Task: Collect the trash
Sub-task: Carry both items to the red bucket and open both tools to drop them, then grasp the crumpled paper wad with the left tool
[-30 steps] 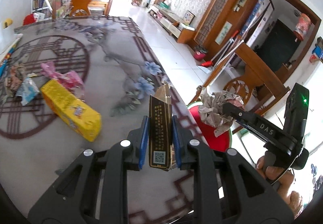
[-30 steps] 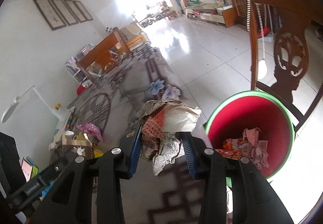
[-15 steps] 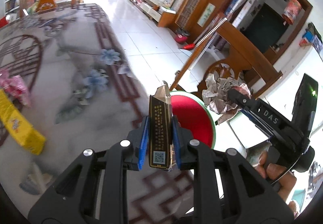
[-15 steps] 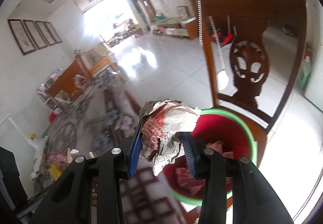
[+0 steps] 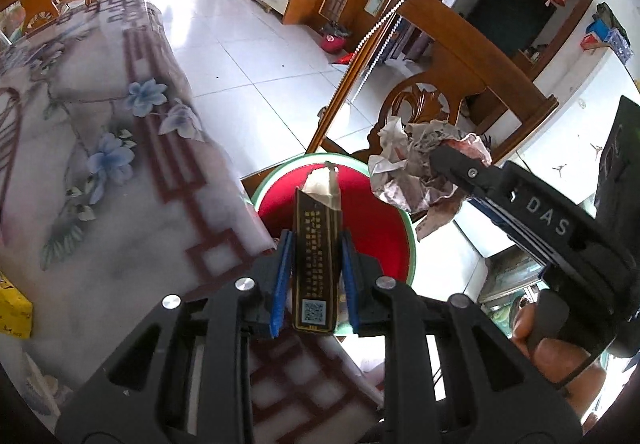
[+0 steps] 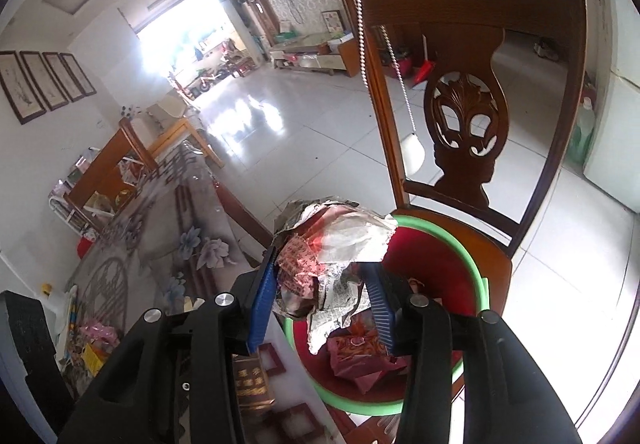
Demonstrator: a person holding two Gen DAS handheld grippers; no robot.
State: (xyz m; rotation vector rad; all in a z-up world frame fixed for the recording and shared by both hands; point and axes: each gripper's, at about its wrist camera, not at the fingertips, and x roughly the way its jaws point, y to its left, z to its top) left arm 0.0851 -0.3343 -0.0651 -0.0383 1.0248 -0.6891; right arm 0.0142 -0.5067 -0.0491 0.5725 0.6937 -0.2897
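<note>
Left tool [image 5: 316,276] loosening around upright brown carton [image 5: 317,244], right tool [image 6: 324,300] opening around crumpled paper [image 6: 332,244]; red bin [image 5: 384,240] directly below both

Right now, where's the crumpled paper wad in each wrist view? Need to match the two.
Left wrist: paper wad right of centre, in the right gripper, beside the bin rim.
Right wrist: wad low centre between the opening blue pads, over the bin's near rim.
Shared landmark: the green-rimmed red bin on the carved chair.
</note>
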